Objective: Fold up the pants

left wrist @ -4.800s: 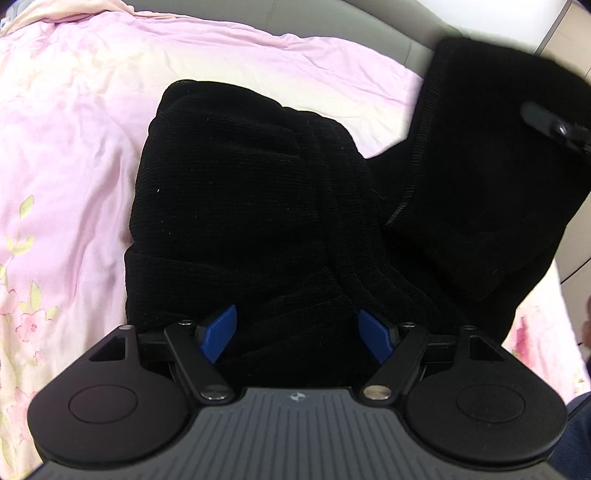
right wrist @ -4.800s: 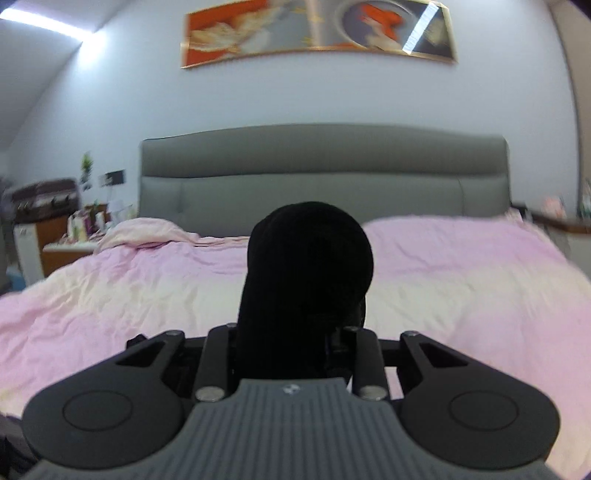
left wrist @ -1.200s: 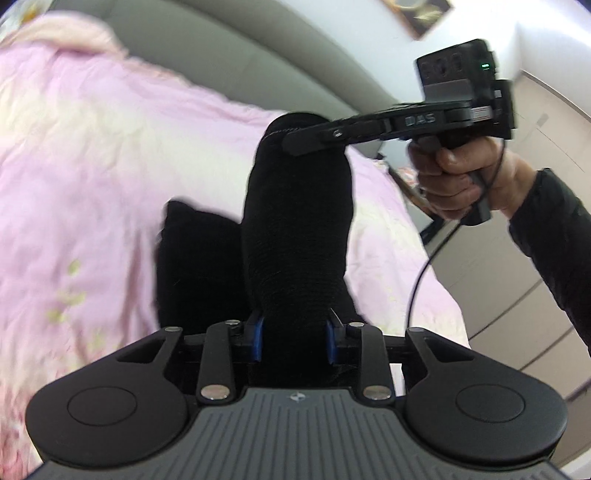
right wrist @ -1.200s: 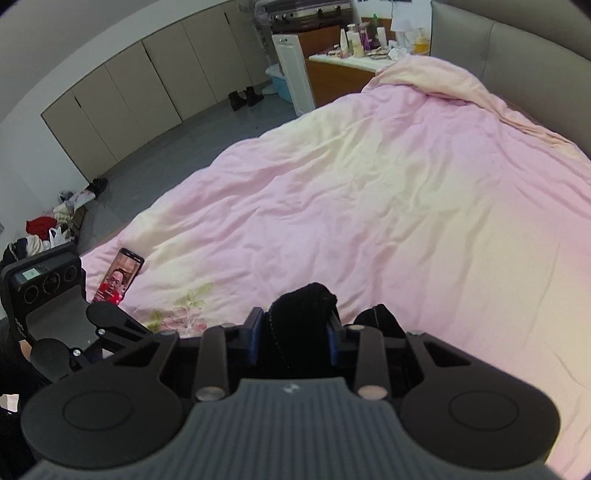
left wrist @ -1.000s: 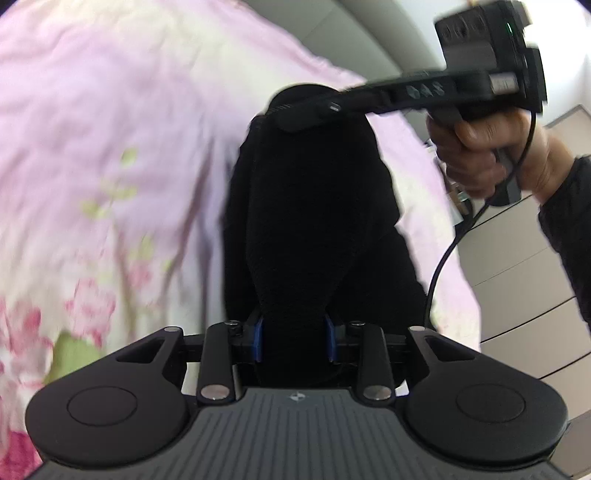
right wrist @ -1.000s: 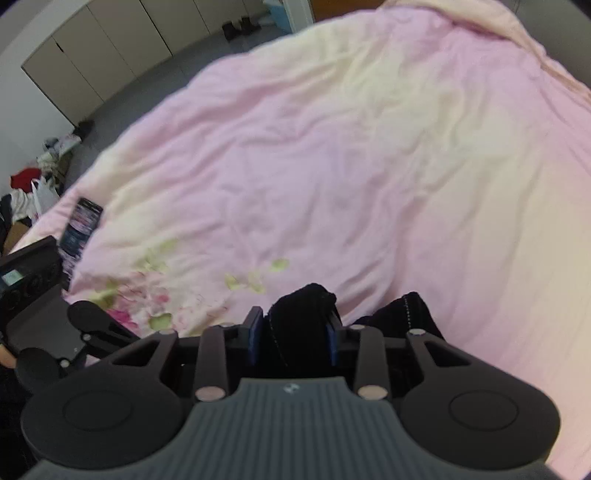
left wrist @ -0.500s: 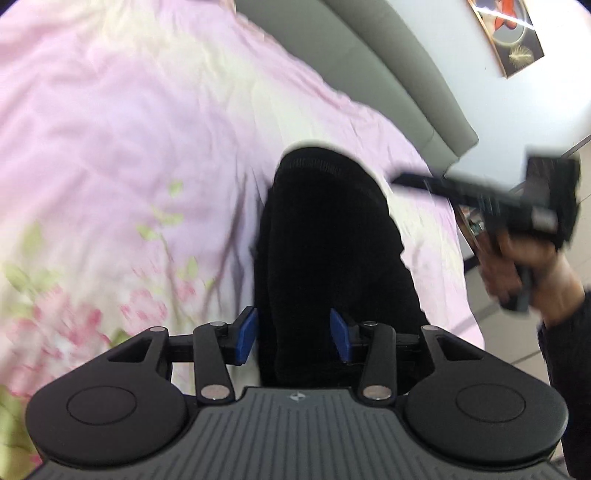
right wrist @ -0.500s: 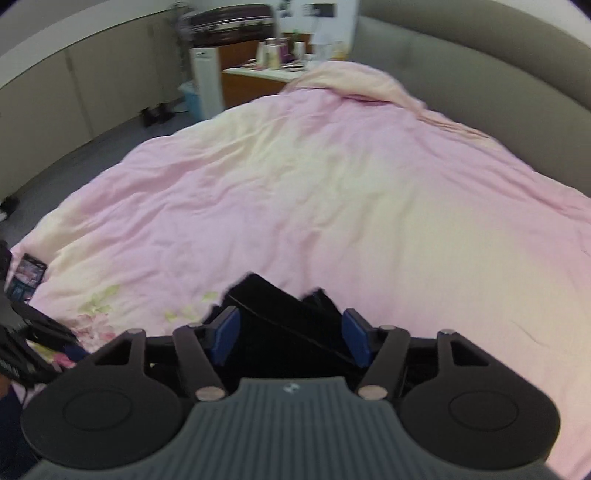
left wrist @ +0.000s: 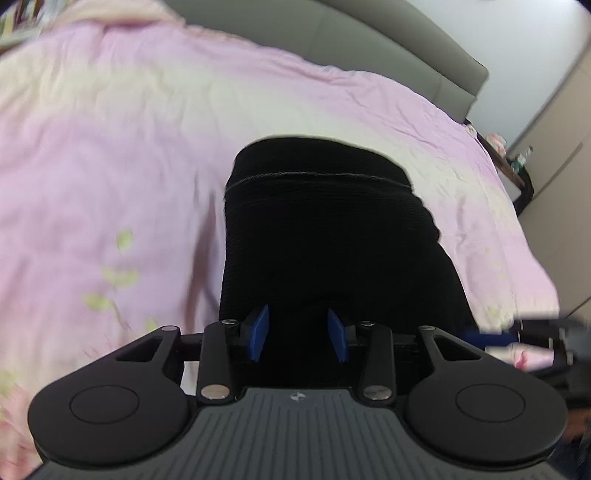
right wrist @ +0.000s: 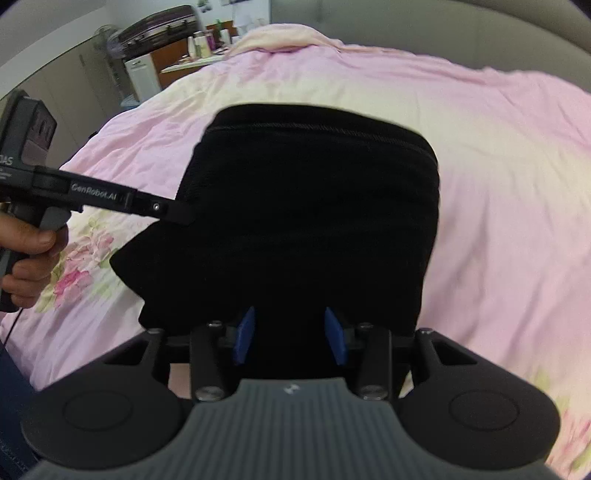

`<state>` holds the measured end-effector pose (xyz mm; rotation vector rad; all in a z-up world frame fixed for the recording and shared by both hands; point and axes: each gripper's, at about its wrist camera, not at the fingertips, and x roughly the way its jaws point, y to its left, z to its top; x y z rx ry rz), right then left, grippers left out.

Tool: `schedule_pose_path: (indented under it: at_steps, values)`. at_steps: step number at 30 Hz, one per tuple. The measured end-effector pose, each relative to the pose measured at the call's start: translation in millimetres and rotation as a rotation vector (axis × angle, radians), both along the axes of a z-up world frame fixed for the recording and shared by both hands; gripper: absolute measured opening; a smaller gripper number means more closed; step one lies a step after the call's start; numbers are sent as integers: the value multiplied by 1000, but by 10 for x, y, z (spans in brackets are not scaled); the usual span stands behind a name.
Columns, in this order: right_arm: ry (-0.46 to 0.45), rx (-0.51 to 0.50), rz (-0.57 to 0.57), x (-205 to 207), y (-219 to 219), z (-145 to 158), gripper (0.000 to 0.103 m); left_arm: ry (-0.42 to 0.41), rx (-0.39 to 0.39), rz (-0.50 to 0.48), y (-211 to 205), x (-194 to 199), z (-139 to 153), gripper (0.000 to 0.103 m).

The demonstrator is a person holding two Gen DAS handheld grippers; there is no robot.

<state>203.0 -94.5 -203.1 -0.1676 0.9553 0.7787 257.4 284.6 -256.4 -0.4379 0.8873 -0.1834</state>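
Observation:
The black pants [left wrist: 325, 236] lie folded into a compact stack on the pink bedspread [left wrist: 110, 166], hem seam at the far end. My left gripper [left wrist: 298, 334] hovers over their near edge with its blue pads apart and nothing between them. In the right wrist view the pants [right wrist: 314, 214] fill the middle, and my right gripper [right wrist: 290, 334] is open over their near edge. The left gripper [right wrist: 177, 212] also shows there, reaching in from the left to the pants' left side.
A grey padded headboard [left wrist: 332, 40] runs along the far side of the bed. A nightstand [left wrist: 517, 177] and cupboards stand to the right. A dresser with bottles and a suitcase [right wrist: 162, 26] stand beyond the bed's far left corner.
Both grippers held the pants up, laid them on the bed and opened. Since half a second ago both have swung to look along the folded stack.

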Motion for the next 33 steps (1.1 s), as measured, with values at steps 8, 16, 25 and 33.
schedule_pose_path:
  at_steps: [8, 16, 25, 33]
  values:
    - [73, 0, 23, -369, -365, -265, 32, 18, 89, 59, -95, -116, 263, 45]
    - [-65, 320, -121, -410, -814, 173, 40, -136, 196, -41, -471, -147, 1046, 53]
    - [23, 252, -231, -85, -680, -179, 43, -90, 204, -275, -1507, 779, 770, 55]
    - [213, 152, -115, -23, -652, -583, 53, 103, 224, -236, -1593, 1459, 313, 14]
